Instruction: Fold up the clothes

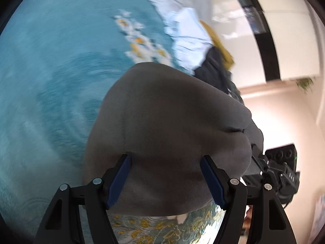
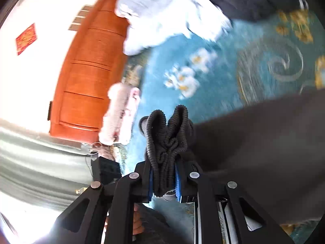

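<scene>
Grey garment [image 1: 168, 122] drapes between the spread left gripper [image 1: 165, 180]; right gripper [image 2: 163, 181] clamps its ribbed hem [image 2: 168, 134].

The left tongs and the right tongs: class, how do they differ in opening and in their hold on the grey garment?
The left tongs stand wide open, the grey garment draped between the pads; the right tongs are nearly shut. The left pads pinch nothing; the right pads clamp its bunched ribbed edge. Both have blue pads.
</scene>
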Available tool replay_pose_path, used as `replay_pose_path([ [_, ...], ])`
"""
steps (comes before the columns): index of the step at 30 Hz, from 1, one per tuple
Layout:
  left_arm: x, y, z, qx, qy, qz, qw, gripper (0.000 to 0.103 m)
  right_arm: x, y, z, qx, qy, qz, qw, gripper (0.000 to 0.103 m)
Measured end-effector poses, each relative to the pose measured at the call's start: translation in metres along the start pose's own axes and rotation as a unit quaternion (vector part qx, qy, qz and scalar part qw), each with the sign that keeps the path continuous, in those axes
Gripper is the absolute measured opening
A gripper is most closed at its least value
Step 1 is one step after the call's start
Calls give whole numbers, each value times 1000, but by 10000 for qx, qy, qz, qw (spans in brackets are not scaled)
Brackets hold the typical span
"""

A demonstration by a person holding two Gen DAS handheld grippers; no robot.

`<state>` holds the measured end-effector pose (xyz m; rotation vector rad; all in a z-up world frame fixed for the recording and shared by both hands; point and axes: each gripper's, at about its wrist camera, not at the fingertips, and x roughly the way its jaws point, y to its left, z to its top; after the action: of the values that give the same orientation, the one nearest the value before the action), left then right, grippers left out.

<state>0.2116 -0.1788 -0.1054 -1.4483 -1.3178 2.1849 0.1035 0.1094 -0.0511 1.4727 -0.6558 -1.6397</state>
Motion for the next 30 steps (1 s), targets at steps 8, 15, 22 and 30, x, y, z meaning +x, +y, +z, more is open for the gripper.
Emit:
replay_pose_path([
  [8,19,24,1,-555,493,417,9964,75,-6,-80,-19,663,210,-1201,9903,17],
  [15,-5,6,0,-225,-84,-172,9996,75,-2,-93,-14,877,330,-1136,9891,19],
  [22,-16,-5,16,-327,-546,-327,9974,75,-34,-58,-3,-285,277,-2196,9748,31],
  [30,0,-30,40,334,-586,230,9975,75,-2,6,1,-1445,187,-1879,9713,34],
])
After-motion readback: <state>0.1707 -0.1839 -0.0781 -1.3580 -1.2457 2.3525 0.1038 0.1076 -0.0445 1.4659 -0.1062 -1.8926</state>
